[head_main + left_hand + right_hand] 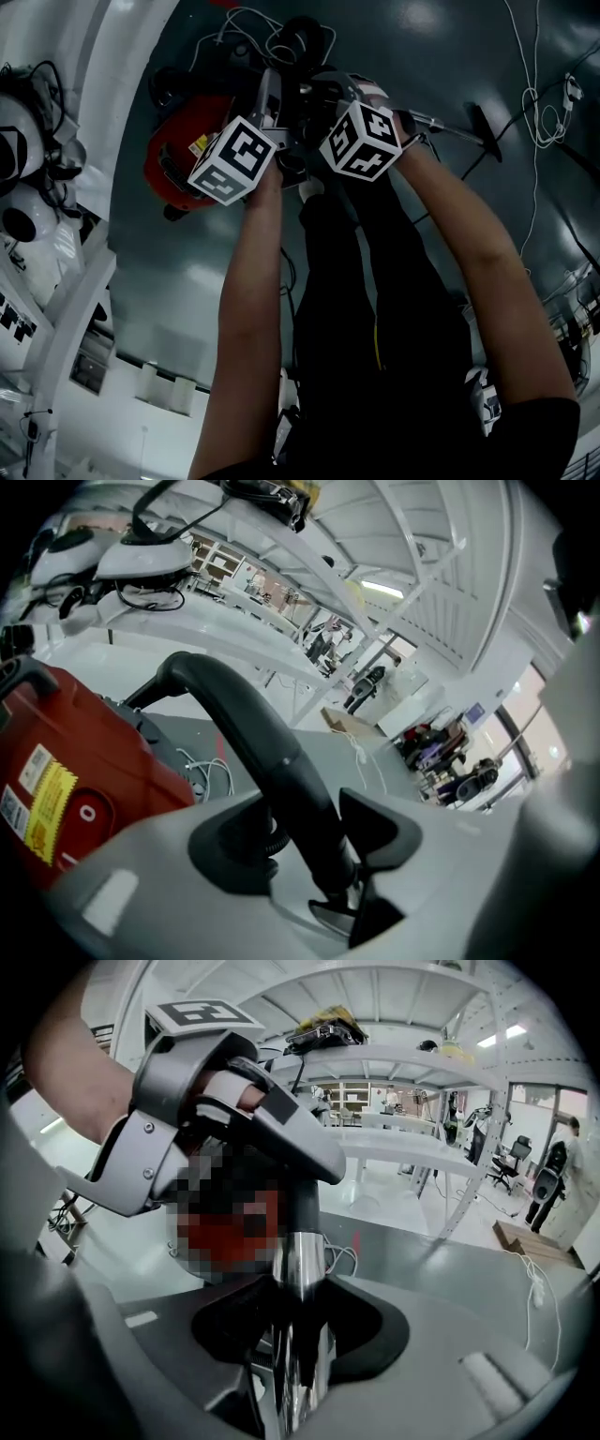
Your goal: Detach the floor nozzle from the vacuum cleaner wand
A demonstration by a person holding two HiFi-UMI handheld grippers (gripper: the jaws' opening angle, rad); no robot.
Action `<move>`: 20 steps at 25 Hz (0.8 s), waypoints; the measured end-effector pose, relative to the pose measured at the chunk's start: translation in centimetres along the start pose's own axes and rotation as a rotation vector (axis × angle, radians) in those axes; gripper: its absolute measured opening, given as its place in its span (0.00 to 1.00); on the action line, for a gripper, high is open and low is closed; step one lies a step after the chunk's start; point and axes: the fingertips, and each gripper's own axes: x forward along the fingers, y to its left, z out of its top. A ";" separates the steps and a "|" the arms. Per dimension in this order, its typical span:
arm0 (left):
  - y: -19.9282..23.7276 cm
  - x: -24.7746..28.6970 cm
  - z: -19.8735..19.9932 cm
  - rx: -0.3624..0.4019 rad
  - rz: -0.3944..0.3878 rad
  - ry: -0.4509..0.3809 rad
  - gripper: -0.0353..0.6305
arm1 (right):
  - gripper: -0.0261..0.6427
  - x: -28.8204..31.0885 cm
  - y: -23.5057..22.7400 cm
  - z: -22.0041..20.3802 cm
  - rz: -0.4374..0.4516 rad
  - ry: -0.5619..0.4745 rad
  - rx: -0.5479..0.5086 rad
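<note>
The head view is dim and underexposed, its dark floor carrying soft pale reflections of overhead lights, while the 2 gripper views are bright under white ceiling strips, strongly bowed and black-vignetted at the corners, near parts soft, with glare streaking the chrome wand.

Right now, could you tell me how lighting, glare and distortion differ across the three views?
Head view: dim, with lamp glare on the glossy floor. Left gripper view: bright, fisheye bending the white shelving. Right gripper view: bright, reflections streak the chrome wand, and a mosaic patch covers part of the picture.
</note>
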 end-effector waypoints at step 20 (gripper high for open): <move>0.6 -0.1 -0.2 -0.189 -0.017 0.097 0.30 | 0.29 0.5 1.0 0.4 0.057 0.008 -0.021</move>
